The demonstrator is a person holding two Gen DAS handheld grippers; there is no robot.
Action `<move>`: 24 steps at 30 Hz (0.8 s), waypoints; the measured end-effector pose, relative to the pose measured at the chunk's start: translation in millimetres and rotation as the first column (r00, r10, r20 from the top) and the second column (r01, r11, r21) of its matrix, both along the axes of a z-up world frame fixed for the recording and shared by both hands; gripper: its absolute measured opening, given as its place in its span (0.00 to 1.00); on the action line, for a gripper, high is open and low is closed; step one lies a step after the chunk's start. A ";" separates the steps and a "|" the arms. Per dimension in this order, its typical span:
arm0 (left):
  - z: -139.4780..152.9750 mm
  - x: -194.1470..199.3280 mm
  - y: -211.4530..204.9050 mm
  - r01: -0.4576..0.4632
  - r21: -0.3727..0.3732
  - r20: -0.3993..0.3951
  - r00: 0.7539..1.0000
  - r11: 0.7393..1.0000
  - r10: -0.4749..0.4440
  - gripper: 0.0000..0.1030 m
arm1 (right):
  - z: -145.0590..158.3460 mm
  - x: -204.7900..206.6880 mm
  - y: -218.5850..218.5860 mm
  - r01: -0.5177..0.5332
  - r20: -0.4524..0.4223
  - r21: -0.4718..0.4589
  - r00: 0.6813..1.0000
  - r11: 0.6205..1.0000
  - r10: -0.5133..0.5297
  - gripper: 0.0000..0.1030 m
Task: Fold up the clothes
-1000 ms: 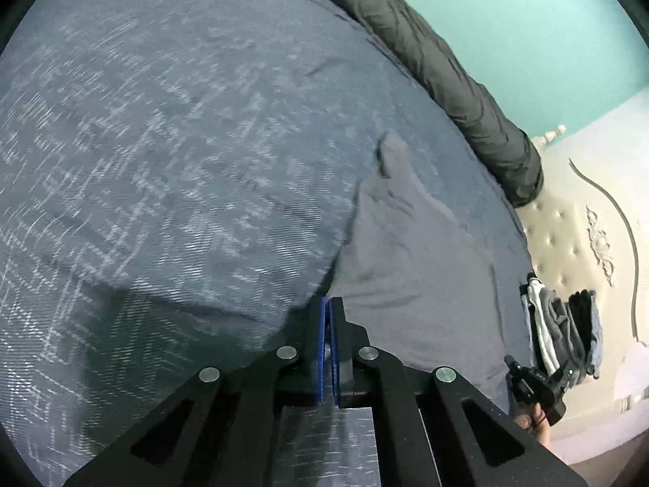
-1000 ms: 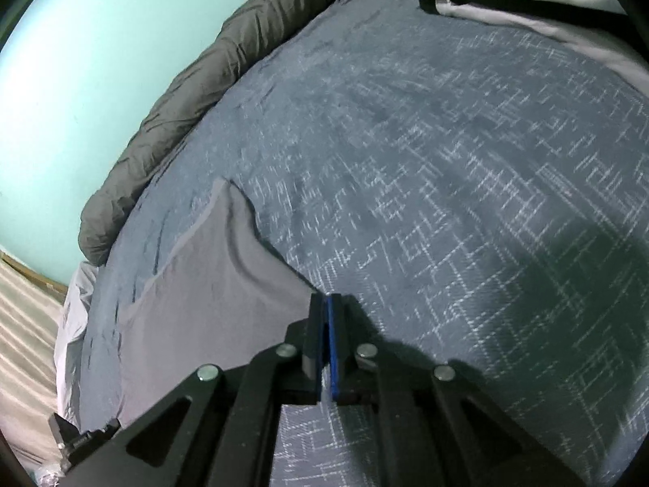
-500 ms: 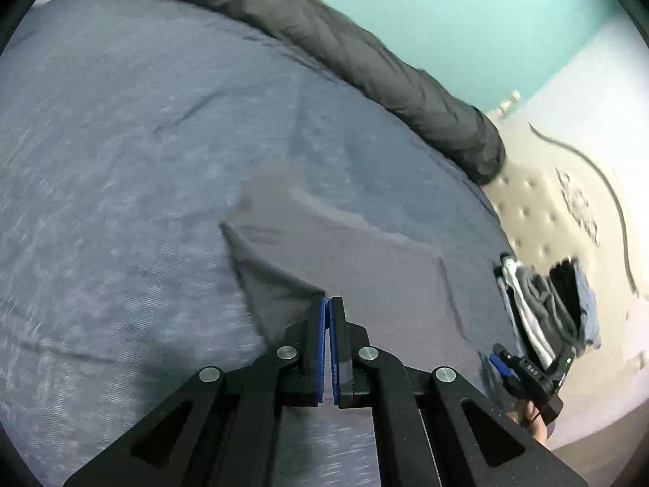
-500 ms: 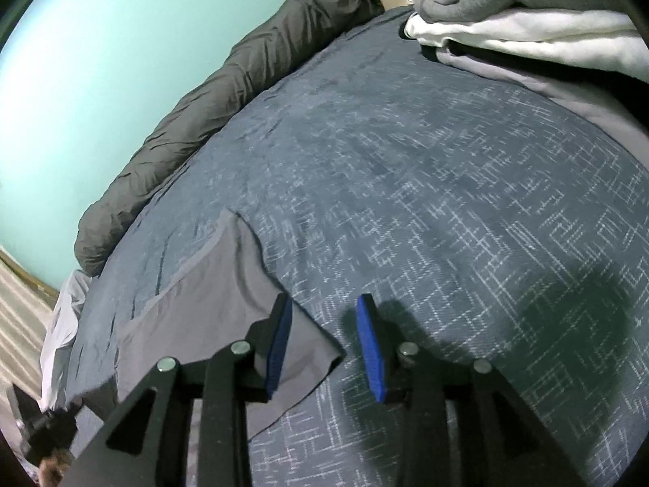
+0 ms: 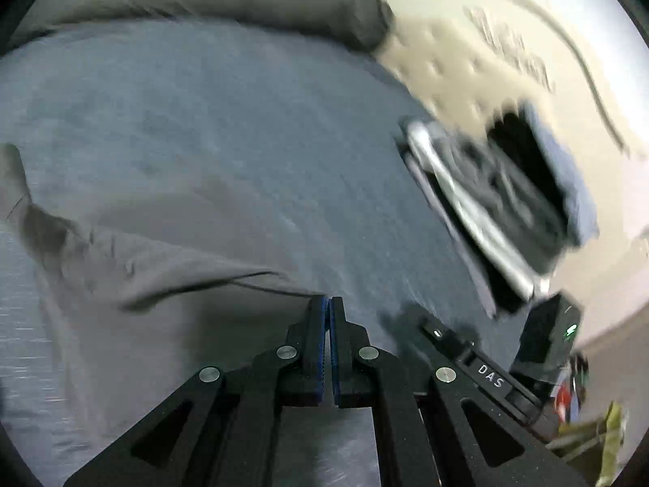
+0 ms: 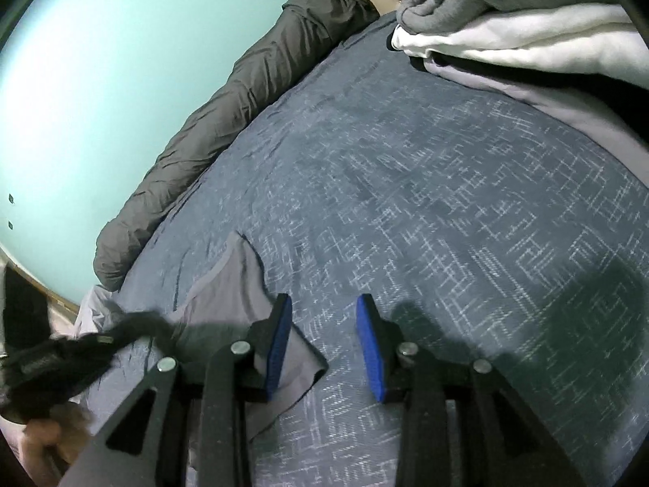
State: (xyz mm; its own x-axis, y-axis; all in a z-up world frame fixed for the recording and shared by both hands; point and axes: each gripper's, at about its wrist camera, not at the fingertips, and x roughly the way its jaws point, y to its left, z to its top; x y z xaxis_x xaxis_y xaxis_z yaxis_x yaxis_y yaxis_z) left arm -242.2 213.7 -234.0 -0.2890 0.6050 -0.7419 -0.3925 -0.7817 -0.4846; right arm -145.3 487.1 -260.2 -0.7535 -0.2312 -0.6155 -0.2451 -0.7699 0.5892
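Note:
A grey garment [image 5: 134,268] lies on the blue patterned bedspread [image 5: 227,130]. My left gripper [image 5: 327,304] is shut on the garment's edge, and the cloth drapes to the left from the tips. This view is blurred. In the right wrist view the same grey garment [image 6: 239,292] lies flat at the lower left, its corner under my left finger [image 6: 280,341]. My right gripper [image 6: 324,341] is open and empty just above the bedspread [image 6: 446,223]. The left gripper shows as a dark blur [image 6: 61,357] at the left edge.
A stack of folded clothes [image 5: 499,199] sits at the headboard [image 5: 466,48], seen close at the top right in the right wrist view [image 6: 519,12]. A dark rolled duvet [image 6: 227,113] runs along the teal wall [image 6: 101,61]. The right gripper [image 5: 486,365] appears beside my left.
My right gripper has opened and let go of the garment corner, which now lies flat. My left gripper has swung right toward the headboard, dragging its held edge across the garment.

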 end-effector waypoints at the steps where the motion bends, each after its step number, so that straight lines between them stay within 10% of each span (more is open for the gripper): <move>1: -9.2 -0.7 12.8 0.019 -0.013 0.019 1.000 1.000 -0.018 0.02 | -1.2 -0.1 1.9 -0.003 0.002 -0.009 1.000 1.000 0.003 0.32; 16: 2.6 -24.7 -51.8 -0.168 -0.121 -0.075 0.984 0.978 0.159 0.26 | -0.3 -10.6 -18.2 -0.140 -0.021 -0.064 0.990 0.988 0.139 0.32; 24: -12.8 -38.9 -23.0 -0.078 -0.219 -0.073 0.995 0.972 0.064 0.26 | -8.7 -20.4 -34.6 -0.191 0.029 -0.050 0.981 0.980 0.193 0.32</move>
